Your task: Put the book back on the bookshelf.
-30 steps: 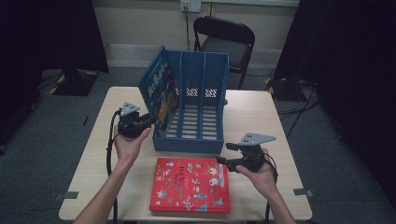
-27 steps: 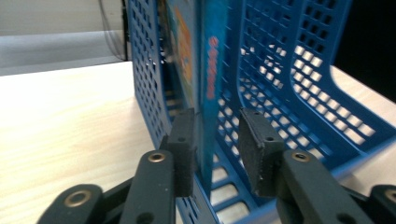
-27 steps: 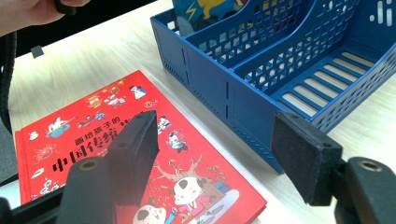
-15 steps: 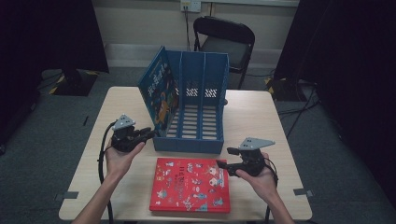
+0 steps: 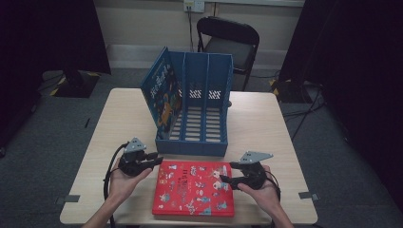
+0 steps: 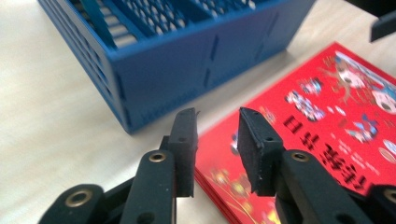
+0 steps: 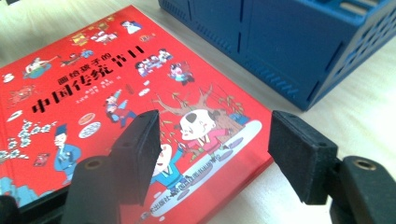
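A red picture book (image 5: 194,194) lies flat at the table's near edge, in front of a blue three-slot file rack (image 5: 199,118). A blue picture book (image 5: 160,95) stands in the rack's left slot. My left gripper (image 5: 153,160) hovers at the red book's far left corner, jaws a little apart with nothing between them. In the left gripper view, my left gripper (image 6: 217,140) points past the rack's corner (image 6: 177,70) at the red book (image 6: 327,112). My right gripper (image 5: 226,180) is open over the book's right part. My right gripper (image 7: 214,154) shows wide jaws above the cover (image 7: 93,79), with the rack (image 7: 289,42) behind.
The pale wooden table (image 5: 266,128) has bare room left and right of the rack. A black folding chair (image 5: 229,40) stands behind the table's far edge. Cables run over the grey floor at the right, and dark curtains hang on both sides.
My left gripper has come from beside the rack's left wall toward me, down to the red book's far left corner. My right gripper has drifted slightly nearer, over the book's right edge.
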Action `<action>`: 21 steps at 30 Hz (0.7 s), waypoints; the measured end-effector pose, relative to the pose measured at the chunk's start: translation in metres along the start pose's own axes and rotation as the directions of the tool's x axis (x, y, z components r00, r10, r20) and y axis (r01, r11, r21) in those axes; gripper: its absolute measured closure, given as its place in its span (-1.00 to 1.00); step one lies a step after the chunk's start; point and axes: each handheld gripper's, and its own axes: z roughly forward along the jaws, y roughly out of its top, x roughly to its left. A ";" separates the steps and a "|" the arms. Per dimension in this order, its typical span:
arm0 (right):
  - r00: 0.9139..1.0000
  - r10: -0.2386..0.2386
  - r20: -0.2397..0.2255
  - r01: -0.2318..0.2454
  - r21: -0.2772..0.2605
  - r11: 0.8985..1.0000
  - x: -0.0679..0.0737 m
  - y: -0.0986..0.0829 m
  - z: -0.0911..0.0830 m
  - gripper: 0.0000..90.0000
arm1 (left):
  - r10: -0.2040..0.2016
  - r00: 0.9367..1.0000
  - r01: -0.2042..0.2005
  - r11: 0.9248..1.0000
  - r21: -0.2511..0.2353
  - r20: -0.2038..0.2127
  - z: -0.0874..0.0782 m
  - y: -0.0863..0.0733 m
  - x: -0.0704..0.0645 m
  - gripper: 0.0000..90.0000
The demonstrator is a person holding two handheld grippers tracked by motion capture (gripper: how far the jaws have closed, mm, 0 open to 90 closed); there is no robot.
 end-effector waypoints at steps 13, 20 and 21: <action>0.999 0.035 0.002 -0.036 0.036 0.999 -0.001 -0.014 0.013 -0.42 | -0.041 0.999 0.042 0.997 0.060 -0.012 0.010 -0.018 -0.001 0.25; 0.999 0.053 0.011 -0.053 0.044 0.998 -0.003 -0.018 0.018 -0.55 | -0.032 0.999 0.031 0.995 0.092 0.005 0.019 -0.023 -0.002 0.28; 0.998 0.057 0.010 -0.057 0.044 0.997 -0.003 -0.018 0.019 -0.56 | -0.038 0.999 0.036 0.996 0.087 0.019 0.020 -0.024 -0.003 0.28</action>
